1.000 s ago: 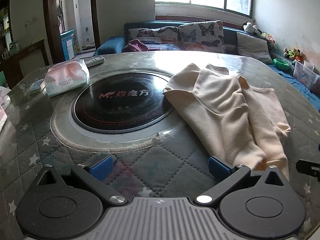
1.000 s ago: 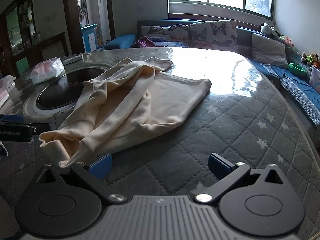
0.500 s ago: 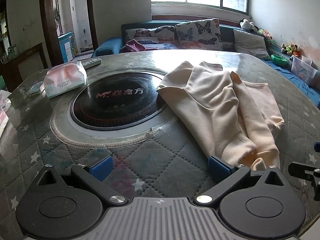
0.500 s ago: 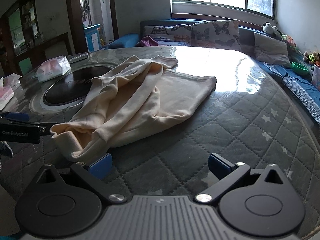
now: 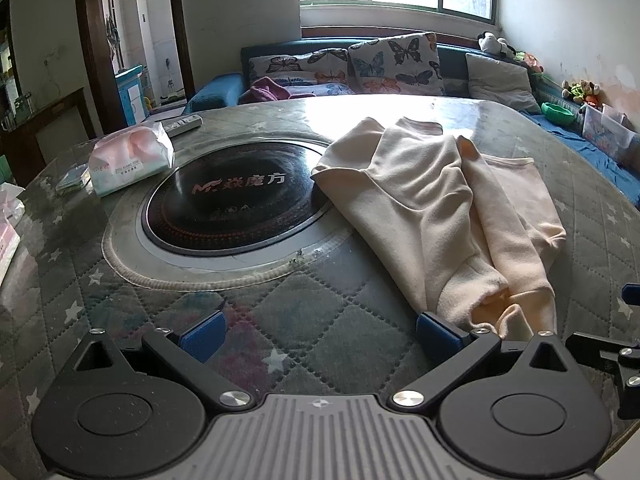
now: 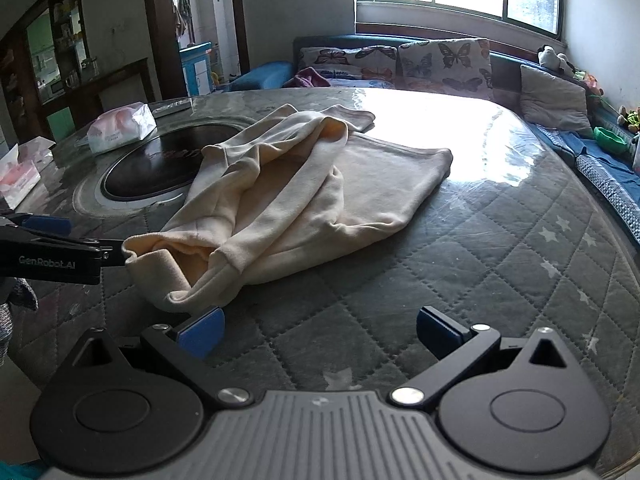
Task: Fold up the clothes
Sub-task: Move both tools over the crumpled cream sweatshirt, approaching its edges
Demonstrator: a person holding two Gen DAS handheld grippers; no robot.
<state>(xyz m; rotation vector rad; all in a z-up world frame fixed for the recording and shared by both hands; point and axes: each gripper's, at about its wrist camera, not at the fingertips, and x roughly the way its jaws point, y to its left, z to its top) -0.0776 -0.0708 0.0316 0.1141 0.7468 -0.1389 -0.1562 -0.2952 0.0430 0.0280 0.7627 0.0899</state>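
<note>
A cream long-sleeved garment [image 5: 448, 208] [image 6: 304, 196] lies crumpled on the quilted round table [image 5: 280, 328], its cuffs and hem bunched toward the near edge. My left gripper [image 5: 320, 334] stands open low over the table, its right blue fingertip [image 5: 434, 332] touching the near cuff of the cloth. In the right wrist view my right gripper [image 6: 320, 332] is open too, with nothing between its fingers; its left fingertip [image 6: 202, 334] sits just short of the bunched hem. The left gripper's black body [image 6: 52, 256] shows at the left edge of that view, next to the garment's end.
A black round cooktop [image 5: 236, 204] is set into the table's middle. A tissue pack [image 5: 128, 158], a remote [image 5: 182, 124] and more tissue packs [image 6: 18, 172] lie at the left. A sofa with butterfly cushions [image 5: 360, 64] runs behind the table.
Both grippers have drawn back and dropped toward the near edge of the table. The garment's near end now lies closer to both grippers' fingertips. Both stay open.
</note>
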